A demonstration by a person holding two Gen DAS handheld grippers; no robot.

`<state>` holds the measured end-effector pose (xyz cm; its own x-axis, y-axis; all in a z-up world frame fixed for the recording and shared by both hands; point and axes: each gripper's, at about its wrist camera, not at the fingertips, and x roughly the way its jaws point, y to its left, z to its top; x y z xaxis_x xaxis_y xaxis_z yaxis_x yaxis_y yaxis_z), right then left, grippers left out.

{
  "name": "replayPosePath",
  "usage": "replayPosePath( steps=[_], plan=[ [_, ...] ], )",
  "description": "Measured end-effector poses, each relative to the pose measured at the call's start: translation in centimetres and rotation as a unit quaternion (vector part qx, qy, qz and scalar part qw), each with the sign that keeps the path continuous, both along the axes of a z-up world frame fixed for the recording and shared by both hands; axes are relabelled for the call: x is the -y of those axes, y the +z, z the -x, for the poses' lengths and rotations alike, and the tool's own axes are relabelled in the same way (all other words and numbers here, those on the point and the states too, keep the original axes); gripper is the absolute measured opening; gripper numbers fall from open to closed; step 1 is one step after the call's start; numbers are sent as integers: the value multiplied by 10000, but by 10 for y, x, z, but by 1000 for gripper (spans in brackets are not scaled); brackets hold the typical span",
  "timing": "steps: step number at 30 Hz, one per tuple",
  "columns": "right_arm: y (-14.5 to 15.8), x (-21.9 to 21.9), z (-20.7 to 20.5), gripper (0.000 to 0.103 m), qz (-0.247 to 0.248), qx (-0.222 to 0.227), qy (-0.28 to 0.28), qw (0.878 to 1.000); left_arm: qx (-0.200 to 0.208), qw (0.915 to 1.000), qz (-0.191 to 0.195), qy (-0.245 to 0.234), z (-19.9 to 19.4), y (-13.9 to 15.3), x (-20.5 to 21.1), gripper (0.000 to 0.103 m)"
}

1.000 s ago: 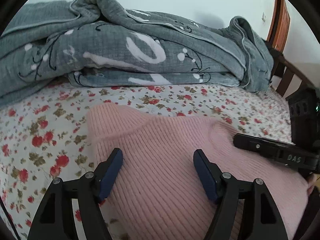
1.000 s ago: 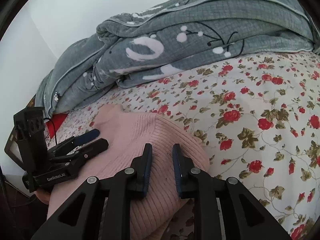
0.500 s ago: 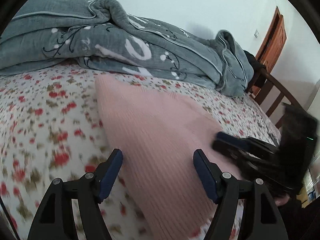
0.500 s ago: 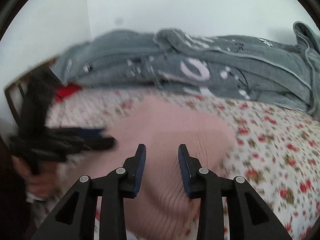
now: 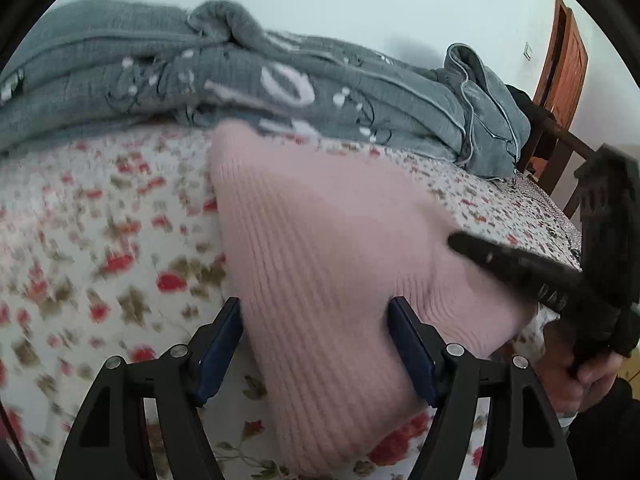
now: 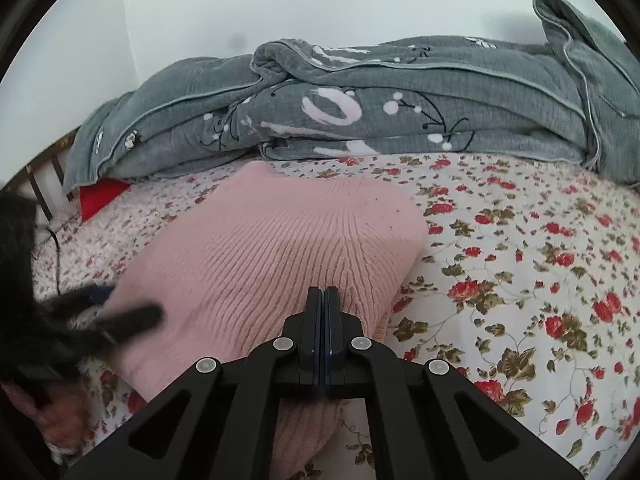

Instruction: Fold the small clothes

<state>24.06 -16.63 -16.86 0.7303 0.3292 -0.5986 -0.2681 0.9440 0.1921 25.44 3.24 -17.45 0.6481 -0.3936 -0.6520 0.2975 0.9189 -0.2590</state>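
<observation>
Right gripper (image 6: 322, 300): jaws pressed flat together, blue pads meeting with no gap; they have just been closing. No fabric visibly caught between the tips, though the pink knit bunches right beneath them. Whether any thread is pinched cannot be told.

Left gripper (image 5: 314, 344): jaws spread wide, blue pads (image 5: 220, 348) standing either side of a ridge of the pink ribbed sweater (image 5: 320, 248). Pads flank the knit without visibly pressing on it. Left wrist view is blurred.

Sweater: lies as a folded, rounded mound on the floral bedsheet (image 6: 520, 272), toward the near edge of the bed. One pointed corner reaches back toward the grey quilt. Ribs run lengthwise from the near edge to the far side.

In the left wrist view the right gripper comes in from the right edge, its dark finger lying across the sweater's right side, with a hand (image 5: 584, 380) around its handle. In the right wrist view the left gripper appears blurred at the left edge, at the sweater's left side.

Grey quilt (image 6: 380, 104), white-patterned, is heaped along the far edge of the bed against a pale wall. A red item (image 6: 100, 196) shows under the quilt's left end. Wooden door (image 5: 560, 72) stands at the far right, beyond the bed corner.
</observation>
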Motion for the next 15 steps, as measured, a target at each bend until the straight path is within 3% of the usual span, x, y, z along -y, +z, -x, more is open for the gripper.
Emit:
replayPosePath(
  steps=[2, 8, 15],
  plan=[
    [-1, 0, 0, 0, -11, 17, -12, 10000, 15, 9999, 152, 11, -1, 2, -4, 72],
    [-1, -3, 2, 0, 91, 111, -34, 9999, 144, 9998, -101, 80, 2, 2, 4, 74],
    [-2, 0, 2, 0, 47, 114, -21, 9999, 178, 9997, -126, 146, 4, 2, 3, 76]
  ],
)
